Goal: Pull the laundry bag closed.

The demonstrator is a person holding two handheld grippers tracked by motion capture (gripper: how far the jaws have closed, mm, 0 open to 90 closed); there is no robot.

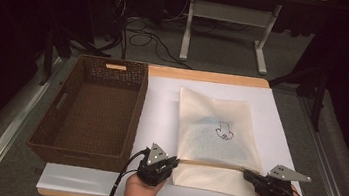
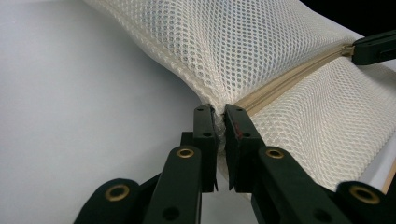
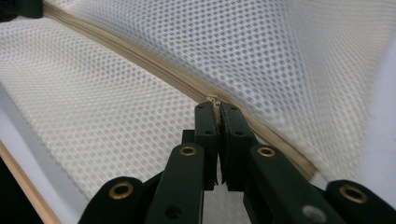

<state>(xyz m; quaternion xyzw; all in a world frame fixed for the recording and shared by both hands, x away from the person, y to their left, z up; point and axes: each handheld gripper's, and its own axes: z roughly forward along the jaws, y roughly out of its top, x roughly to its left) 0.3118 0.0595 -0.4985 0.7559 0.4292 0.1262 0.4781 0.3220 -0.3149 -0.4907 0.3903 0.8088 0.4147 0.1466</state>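
One mesh bag (image 1: 218,133), two pinching claws.

Table (image 1: 205,76) overlaid by a sheet (image 1: 161,106). Basket (image 1: 91,113) at the left, partly on the sheet's left edge. Mesh bag (image 1: 218,138) right of the basket, flat on the sheet, apart from the basket. Zipper (image 1: 209,166) across the bag's near end, left to right. Left gripper (image 1: 174,161) at the zipper's left end, near the basket's near right corner; right gripper (image 1: 246,174) at the zipper's right end. Beyond the table's far edge, floor with cables (image 1: 144,39) and a table frame (image 1: 226,29).
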